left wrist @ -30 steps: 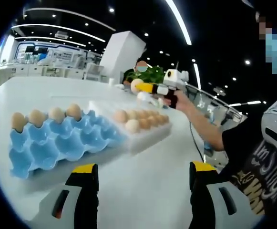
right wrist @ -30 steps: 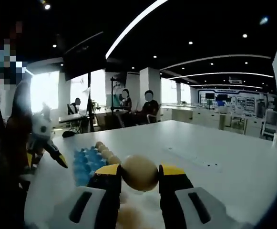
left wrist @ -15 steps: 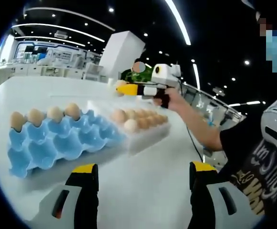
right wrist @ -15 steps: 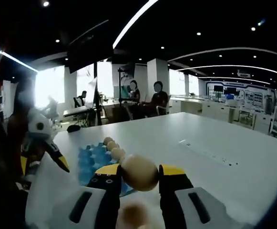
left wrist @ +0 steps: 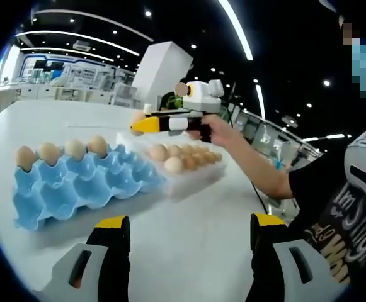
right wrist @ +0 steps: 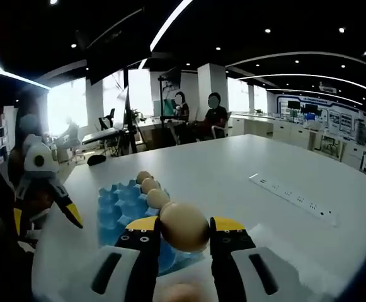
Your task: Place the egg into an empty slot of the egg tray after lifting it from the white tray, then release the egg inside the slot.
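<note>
In the right gripper view my right gripper is shut on a tan egg, held above the near end of the blue egg tray. Three eggs stand in a row along that tray's right side. In the left gripper view the blue egg tray holds a row of eggs at its far edge, and the white tray with several eggs lies beside it. The right gripper hovers above the white tray's far end. My left gripper is open, low over the table.
A white table carries both trays. A white power strip lies on it to the right. The person's arm reaches in from the right. Two people sit at a far desk.
The right gripper with the egg has travelled left from above the white tray toward the blue tray. The blue tray looks larger and nearer in the right gripper view. The left gripper stays put.
</note>
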`<state>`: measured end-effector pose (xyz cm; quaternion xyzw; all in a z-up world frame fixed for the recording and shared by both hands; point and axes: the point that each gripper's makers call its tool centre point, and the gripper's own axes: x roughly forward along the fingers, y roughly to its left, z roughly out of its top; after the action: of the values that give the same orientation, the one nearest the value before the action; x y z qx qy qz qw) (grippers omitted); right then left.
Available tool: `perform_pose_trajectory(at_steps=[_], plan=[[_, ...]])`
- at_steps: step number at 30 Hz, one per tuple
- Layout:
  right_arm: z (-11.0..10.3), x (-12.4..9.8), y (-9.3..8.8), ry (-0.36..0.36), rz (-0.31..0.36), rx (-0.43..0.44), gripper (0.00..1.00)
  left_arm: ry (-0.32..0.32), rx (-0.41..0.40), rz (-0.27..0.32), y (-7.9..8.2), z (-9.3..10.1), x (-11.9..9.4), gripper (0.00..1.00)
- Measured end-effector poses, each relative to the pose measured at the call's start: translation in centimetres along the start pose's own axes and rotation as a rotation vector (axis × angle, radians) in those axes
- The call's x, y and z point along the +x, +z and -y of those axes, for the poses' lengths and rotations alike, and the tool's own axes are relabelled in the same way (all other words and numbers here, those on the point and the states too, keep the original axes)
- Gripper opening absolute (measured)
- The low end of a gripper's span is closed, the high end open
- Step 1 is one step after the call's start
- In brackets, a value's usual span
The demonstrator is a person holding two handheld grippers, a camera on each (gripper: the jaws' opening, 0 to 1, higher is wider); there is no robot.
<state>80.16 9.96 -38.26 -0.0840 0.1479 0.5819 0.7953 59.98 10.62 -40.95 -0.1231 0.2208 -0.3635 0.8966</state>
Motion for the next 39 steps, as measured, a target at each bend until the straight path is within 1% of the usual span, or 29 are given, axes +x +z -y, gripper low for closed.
perform_pose_trajectory(at_steps=[3, 5, 8, 11, 15, 16, 19, 24, 27, 30, 32, 36, 37, 39], plan=[[0.2, 0.5, -0.5, -0.009, -0.025, -0.018, 0.33, 0.004, 0.0, 0.004, 0.0, 0.0, -0.2, 0.79], [-0.6, 0.5, -1.0, -0.014, -0.044, -0.023, 0.33, 0.004, -0.001, 0.006, 0.0, 0.0, -0.2, 0.79], [-1.6, 0.6, -1.4, -0.005, -0.053, -0.027, 0.33, 0.005, -0.003, 0.008, -0.1, 0.0, -0.3, 0.79], [-2.0, 0.8, -1.8, -0.006, -0.071, -0.035, 0.33, 0.005, -0.006, 0.01, -0.1, 0.0, -0.3, 0.79], [-2.2, 1.2, -2.1, -0.002, -0.083, -0.035, 0.33, 0.006, -0.006, 0.012, -0.1, -0.1, -0.4, 0.79], [-1.8, 1.7, -2.3, 0.001, -0.087, -0.033, 0.33, 0.007, -0.006, 0.013, -0.1, -0.2, -0.4, 0.79], [-1.7, 2.1, -2.7, 0.003, -0.097, -0.035, 0.33, 0.011, -0.007, 0.014, -0.1, -0.3, -0.6, 0.79], [-2.3, 2.4, -3.2, 0.014, -0.108, -0.034, 0.33, 0.017, -0.01, 0.018, -0.1, -0.5, -0.8, 0.79], [-2.2, 2.5, -3.5, 0.014, -0.118, -0.038, 0.33, 0.019, -0.012, 0.02, -0.2, -0.6, -0.8, 0.79], [-1.6, 2.9, -3.7, 0.021, -0.128, -0.025, 0.33, 0.02, -0.014, 0.021, -0.3, -0.6, -0.9, 0.79], [-1.0, 3.1, -3.5, 0.02, -0.128, -0.02, 0.33, 0.021, -0.016, 0.021, -0.3, -0.7, -0.9, 0.79], [-1.0, 3.0, -3.5, 0.024, -0.132, -0.034, 0.32, 0.022, -0.017, 0.02, -0.4, -0.8, -0.9, 0.79], [-0.8, 3.0, -3.5, 0.015, -0.132, -0.037, 0.32, 0.021, -0.017, 0.02, -0.4, -0.7, -0.9, 0.79], [-0.1, 3.1, -3.3, 0.014, -0.132, -0.058, 0.26, 0.018, -0.016, 0.021, -0.3, -0.7, -0.9, 0.79]])
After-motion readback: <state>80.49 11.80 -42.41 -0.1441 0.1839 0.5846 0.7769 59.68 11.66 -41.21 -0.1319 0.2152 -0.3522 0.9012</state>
